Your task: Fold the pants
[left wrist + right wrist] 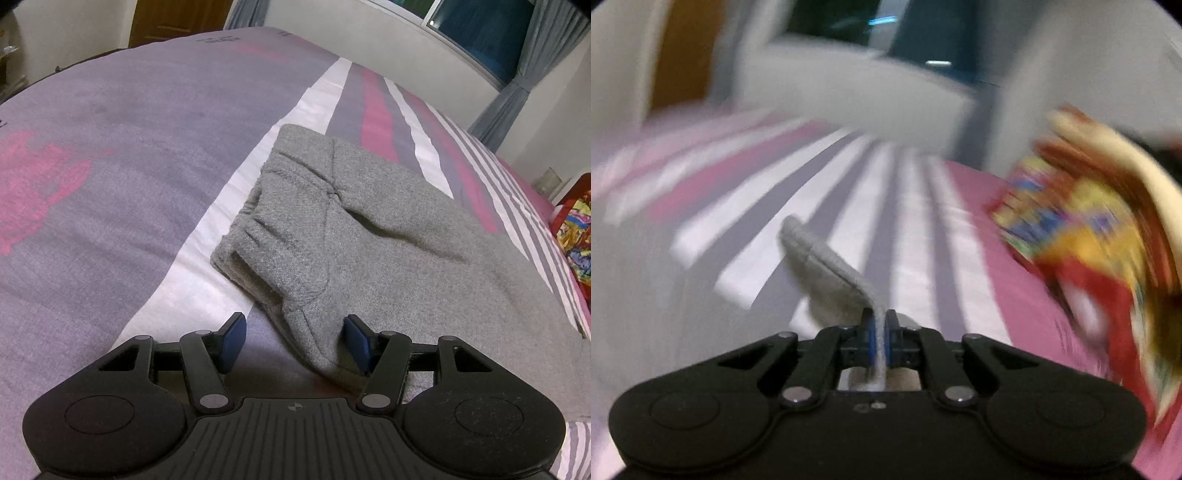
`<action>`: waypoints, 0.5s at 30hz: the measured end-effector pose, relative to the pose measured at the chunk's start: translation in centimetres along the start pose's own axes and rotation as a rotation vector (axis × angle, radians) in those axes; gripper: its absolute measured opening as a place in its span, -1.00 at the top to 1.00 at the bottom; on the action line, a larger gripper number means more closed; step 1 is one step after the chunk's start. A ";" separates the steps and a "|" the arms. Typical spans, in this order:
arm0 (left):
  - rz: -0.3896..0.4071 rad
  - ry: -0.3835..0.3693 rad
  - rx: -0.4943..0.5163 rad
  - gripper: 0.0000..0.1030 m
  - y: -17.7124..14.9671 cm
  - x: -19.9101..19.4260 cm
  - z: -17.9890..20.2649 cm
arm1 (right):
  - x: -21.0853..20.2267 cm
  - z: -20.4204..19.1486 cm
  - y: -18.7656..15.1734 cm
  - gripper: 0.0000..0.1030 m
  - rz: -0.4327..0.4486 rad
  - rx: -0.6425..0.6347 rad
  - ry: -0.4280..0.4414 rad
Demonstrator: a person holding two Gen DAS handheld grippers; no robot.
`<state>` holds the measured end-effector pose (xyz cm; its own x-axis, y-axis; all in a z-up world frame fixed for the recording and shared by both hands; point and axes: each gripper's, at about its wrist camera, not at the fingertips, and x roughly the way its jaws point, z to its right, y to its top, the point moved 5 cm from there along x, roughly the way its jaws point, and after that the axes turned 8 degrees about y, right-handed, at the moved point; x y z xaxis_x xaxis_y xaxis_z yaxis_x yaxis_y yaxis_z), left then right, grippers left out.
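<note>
Grey knit pants lie on the striped bed cover, waistband end toward the left, legs running off to the right. My left gripper is open, low over the near edge of the pants, with a fold of cloth lying between its blue pads. My right gripper is shut on a grey hem edge of the pants, which is lifted above the bed. The right wrist view is blurred by motion.
The bed cover is purple-grey with pink and white stripes. A colourful red and yellow pillow lies at the right, also at the right edge of the left wrist view. A white wall, curtains and a window stand behind the bed.
</note>
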<state>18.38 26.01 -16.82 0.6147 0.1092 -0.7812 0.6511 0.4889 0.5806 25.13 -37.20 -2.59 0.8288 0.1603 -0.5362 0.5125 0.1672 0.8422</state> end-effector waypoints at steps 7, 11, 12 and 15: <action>-0.004 0.005 -0.002 -0.15 0.1 0.0 0.1 | -4.0 10.1 -8.2 0.91 0.015 0.496 -0.023; -0.023 0.008 0.002 -0.15 0.6 0.2 0.2 | -1.8 13.3 -15.1 0.91 -0.059 0.764 0.030; -0.028 0.011 0.003 -0.15 0.7 0.3 0.2 | -2.0 13.6 -15.8 0.90 -0.031 0.817 0.054; -0.033 0.018 0.004 -0.15 1.0 0.4 0.4 | -2.6 13.8 -16.2 0.75 0.017 0.890 0.088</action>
<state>19.39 26.22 -16.47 0.5848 0.1085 -0.8039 0.6727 0.4891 0.5553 17.79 -53.69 -14.06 0.8363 0.2359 -0.4949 0.5152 -0.6465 0.5626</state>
